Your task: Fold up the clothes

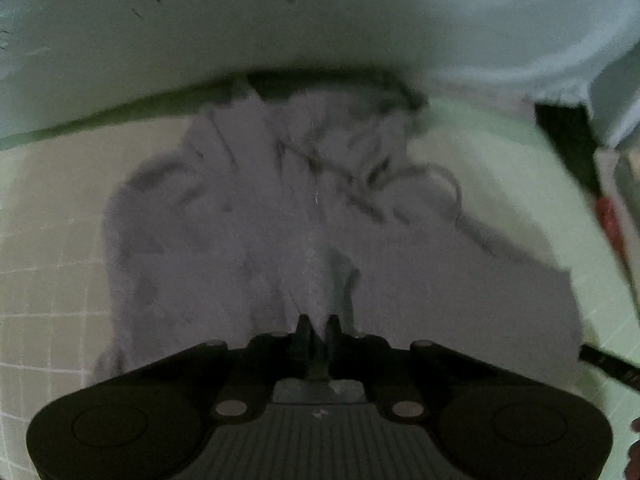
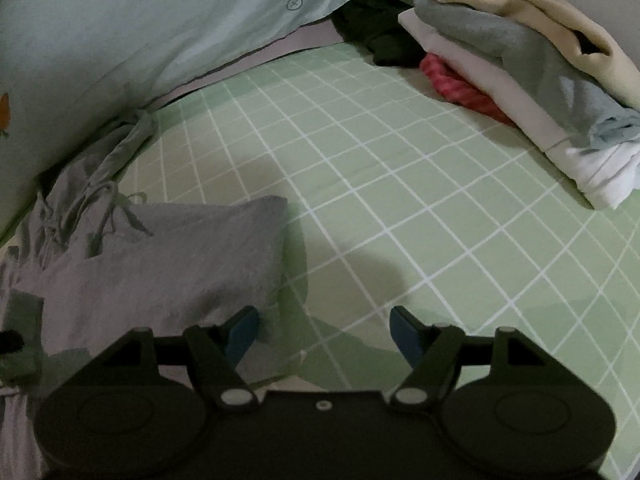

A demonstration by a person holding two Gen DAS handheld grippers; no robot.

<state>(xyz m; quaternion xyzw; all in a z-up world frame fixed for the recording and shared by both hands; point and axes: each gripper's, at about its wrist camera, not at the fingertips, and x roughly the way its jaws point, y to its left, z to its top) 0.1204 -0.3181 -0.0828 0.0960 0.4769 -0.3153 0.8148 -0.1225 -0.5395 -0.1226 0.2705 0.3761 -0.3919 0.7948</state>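
Left gripper (image 1: 319, 326): its two black fingers are pinched tight together, with a little peak of the soft grey crumpled cloth garment (image 1: 280, 208) caught between them

Right gripper (image 2: 323, 330): its blue-tipped fingers stand wide apart over the bed and hold nothing; the left tip is just beside the near edge of the grey garment, not gripping it

Where the garment is: lying rumpled on the light green bed sheet with white grid lines (image 2: 400, 200), its far end with the thin drawstrings (image 2: 108, 200) pushed up against the big pale blue-green pillow (image 2: 140, 28)

What could go wrong: the left gripper has only a small bit of cloth (just a pinch), so I think it could slip out if it is pulled fast

Another worry: with only one side held, the garment may bunch up more when lifted, and the fold would come out crooked

Strings: the loose drawstrings could tangle or get tucked inside the fold

In the way: the pillow sits right on the far edge of the garment and may hold it back

Nearby: a messy stack of folded clothes, cream, grey, white and red (image 2: 520, 52), well apart on the right, and a dark bundle (image 2: 380, 44) behind it
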